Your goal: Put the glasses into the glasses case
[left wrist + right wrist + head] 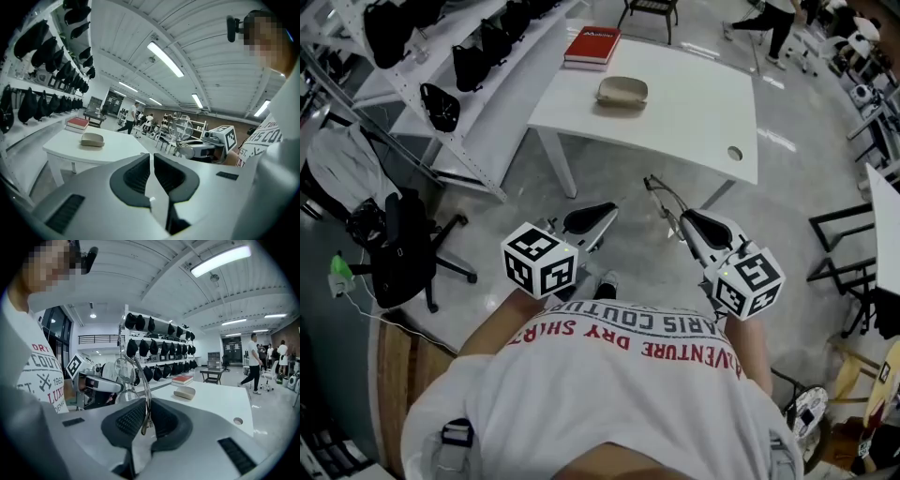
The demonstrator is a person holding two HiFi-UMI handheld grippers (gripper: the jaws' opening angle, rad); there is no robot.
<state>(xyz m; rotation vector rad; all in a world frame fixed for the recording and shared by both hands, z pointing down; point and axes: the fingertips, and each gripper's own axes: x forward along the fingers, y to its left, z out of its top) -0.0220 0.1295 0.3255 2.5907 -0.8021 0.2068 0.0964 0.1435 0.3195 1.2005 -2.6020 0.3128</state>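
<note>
A beige glasses case point(622, 91) lies shut on the white table point(694, 112) ahead of me; it also shows in the left gripper view point(92, 139) and the right gripper view point(184, 392). My right gripper point(684, 219) point(146, 405) is shut on a temple arm of thin-framed glasses point(661, 193) point(125, 369), which stand up and out in front of the jaws. The left gripper point(609, 210) point(152, 157) is beside it, jaws together with nothing between them. Both are held in the air short of the table's near edge. From the left gripper view the glasses point(182, 129) show at the right.
A red book point(592, 45) lies at the table's far left corner. White shelving with black bags point(469, 66) runs along the left, with an office chair point(398, 248) below it. Black frames point(848, 244) stand at the right. People walk in the background.
</note>
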